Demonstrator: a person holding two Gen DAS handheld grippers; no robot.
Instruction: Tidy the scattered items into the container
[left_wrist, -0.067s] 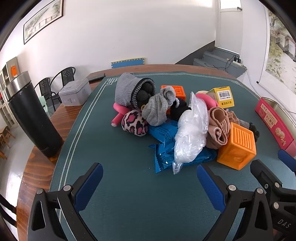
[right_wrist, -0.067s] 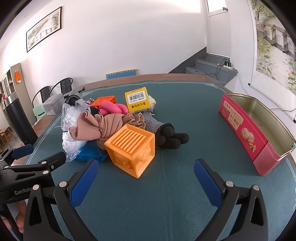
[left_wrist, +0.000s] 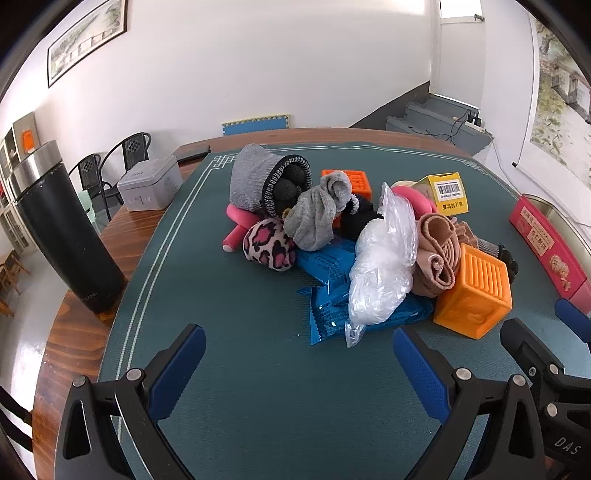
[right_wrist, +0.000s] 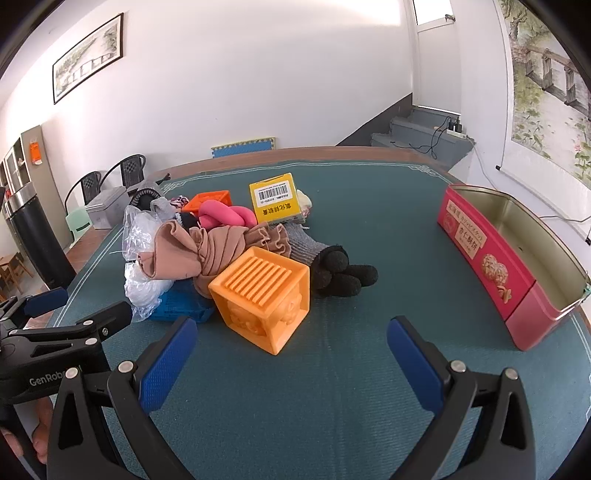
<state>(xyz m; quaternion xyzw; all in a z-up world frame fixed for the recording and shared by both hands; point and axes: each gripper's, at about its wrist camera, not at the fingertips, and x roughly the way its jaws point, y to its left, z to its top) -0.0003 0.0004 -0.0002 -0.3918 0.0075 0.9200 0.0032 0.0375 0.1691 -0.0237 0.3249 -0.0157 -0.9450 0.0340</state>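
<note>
A heap of items lies mid-table: an orange cube, a tan cloth, a clear plastic bag, blue packets, a yellow box, a pink foam roll, grey socks and a leopard-print pouch. The open red tin stands at the right. My left gripper is open and empty, short of the heap. My right gripper is open and empty, just before the orange cube.
A black flask and a grey tin box stand on the wooden table edge at the left. Green mat covers the table. Chairs stand beyond the left edge.
</note>
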